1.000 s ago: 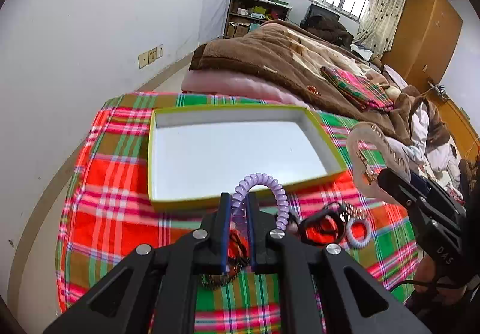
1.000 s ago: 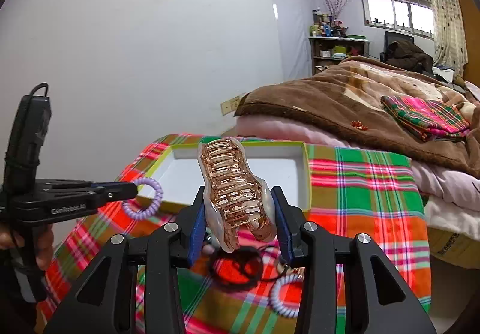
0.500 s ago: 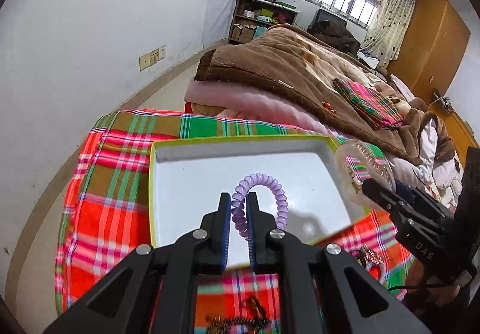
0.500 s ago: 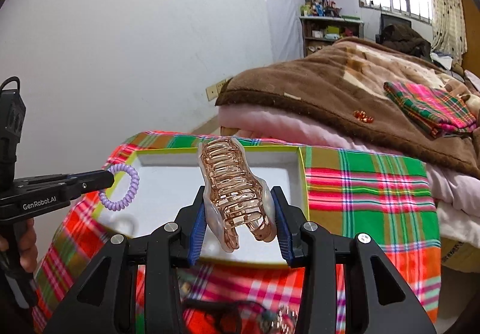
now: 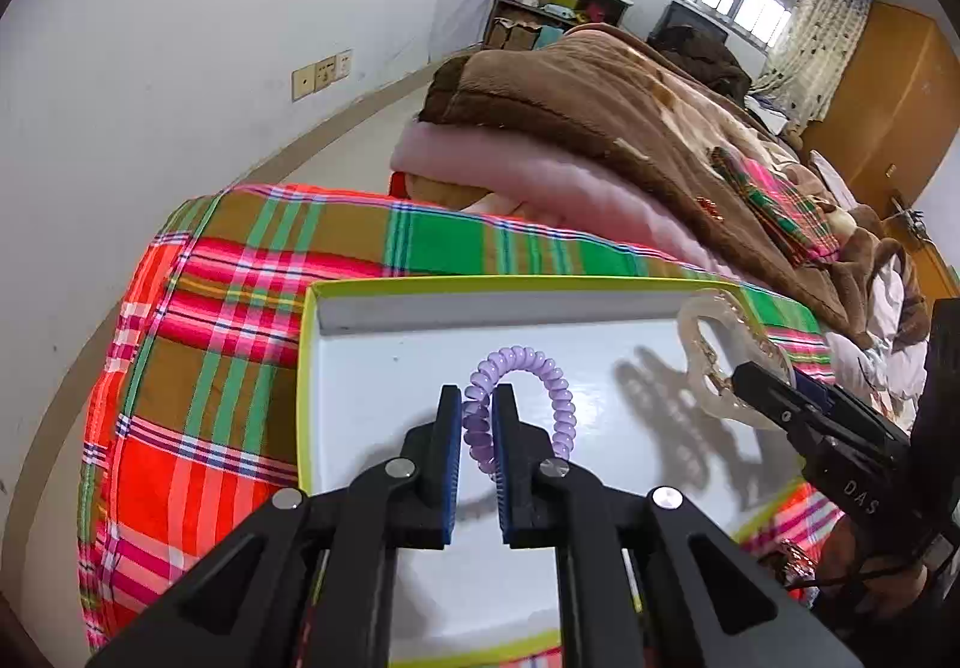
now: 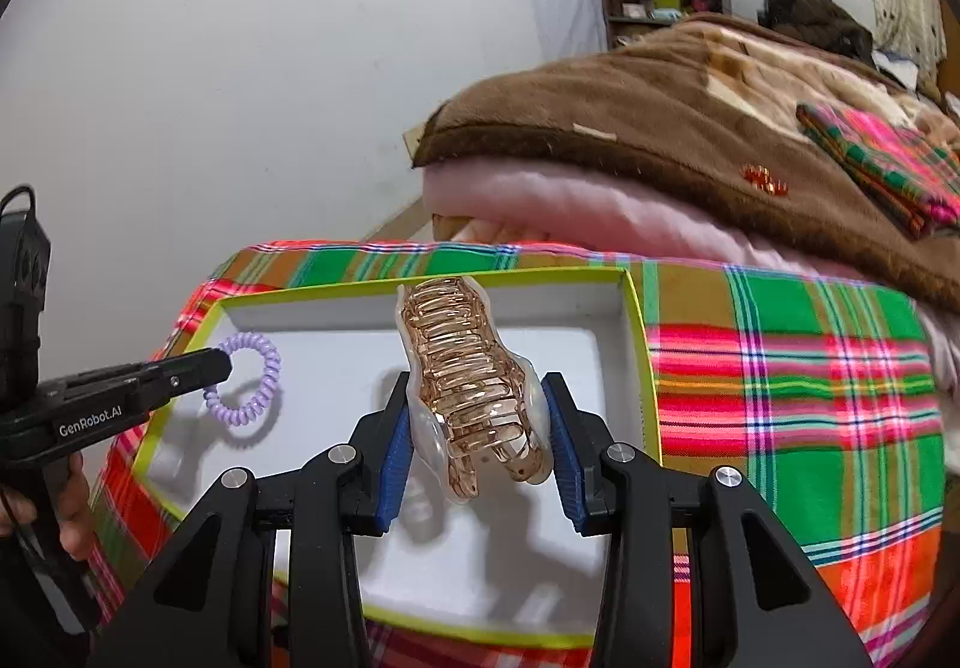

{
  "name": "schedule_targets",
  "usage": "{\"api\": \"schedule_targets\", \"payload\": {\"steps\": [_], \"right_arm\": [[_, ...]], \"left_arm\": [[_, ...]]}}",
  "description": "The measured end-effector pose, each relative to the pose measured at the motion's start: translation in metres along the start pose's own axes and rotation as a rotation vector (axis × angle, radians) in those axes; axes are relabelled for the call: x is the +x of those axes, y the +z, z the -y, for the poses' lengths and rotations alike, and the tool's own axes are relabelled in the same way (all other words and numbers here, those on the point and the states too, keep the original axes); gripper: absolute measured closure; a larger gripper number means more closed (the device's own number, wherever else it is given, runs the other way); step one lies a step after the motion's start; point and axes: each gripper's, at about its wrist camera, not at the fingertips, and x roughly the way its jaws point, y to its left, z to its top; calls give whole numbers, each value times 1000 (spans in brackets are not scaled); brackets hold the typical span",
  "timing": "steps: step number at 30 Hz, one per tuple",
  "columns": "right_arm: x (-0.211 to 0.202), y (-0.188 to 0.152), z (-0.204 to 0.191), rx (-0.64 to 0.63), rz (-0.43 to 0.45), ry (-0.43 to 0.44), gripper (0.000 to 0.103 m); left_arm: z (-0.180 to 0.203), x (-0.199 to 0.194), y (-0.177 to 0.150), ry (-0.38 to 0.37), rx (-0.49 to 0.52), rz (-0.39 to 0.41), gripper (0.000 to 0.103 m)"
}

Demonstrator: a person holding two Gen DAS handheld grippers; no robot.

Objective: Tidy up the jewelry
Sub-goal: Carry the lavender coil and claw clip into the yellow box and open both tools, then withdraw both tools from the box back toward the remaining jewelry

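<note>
The purple coil tie (image 5: 521,398) is hanging pinched at one side of its loop between the jaws of the left gripper (image 5: 478,416), which are closing tight on it; the rest of the loop is arching up and off to the right of the fingertips. It is hovering above the white floor of the tray (image 5: 384,368), over the tray's left half, not touching the floor, with its shadow lying just beneath. The clip (image 6: 471,386) is sitting gripped across its width in the right gripper (image 6: 477,422), whose jaws are standing wide but pressing both its flanks; its long axis is running forward and slightly up, away from the jaws, teeth facing the camera. It too is hanging over the tray, over the middle to right part. Judging from this, the coming move is a straight lowering: the tray floor is lying directly below both sets of jaws, so each item is needing only a drop and release. The left gripper seems lower over the floor, though that is hard to tell. Counting: one tie, one clip, one tray, two grippers. The tray is resting on a plaid cloth (image 6: 780,368), and its floor is showing nothing but shadows
</note>
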Motion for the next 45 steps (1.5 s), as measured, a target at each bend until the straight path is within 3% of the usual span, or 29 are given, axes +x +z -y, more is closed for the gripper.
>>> {"api": "schedule_targets", "payload": {"steps": [20,30,32,37,45], "right_arm": [[10,6,18,67,-27,-21,61],[6,6,11,9,-3,-55,55],[5,6,9,-12,5,-70,47],[2,6,7,-25,17,-88,46],[-14,4,-1,-61,57,-108,46]], "left_arm": [[-13,16,-3,34,-5,-33,92],[-14,17,-2,40,-5,-35,74],[-14,17,-2,46,-4,-35,72],[-14,15,-3,43,-3,-30,61],[-10,-3,-11,67,10,12,50]]}}
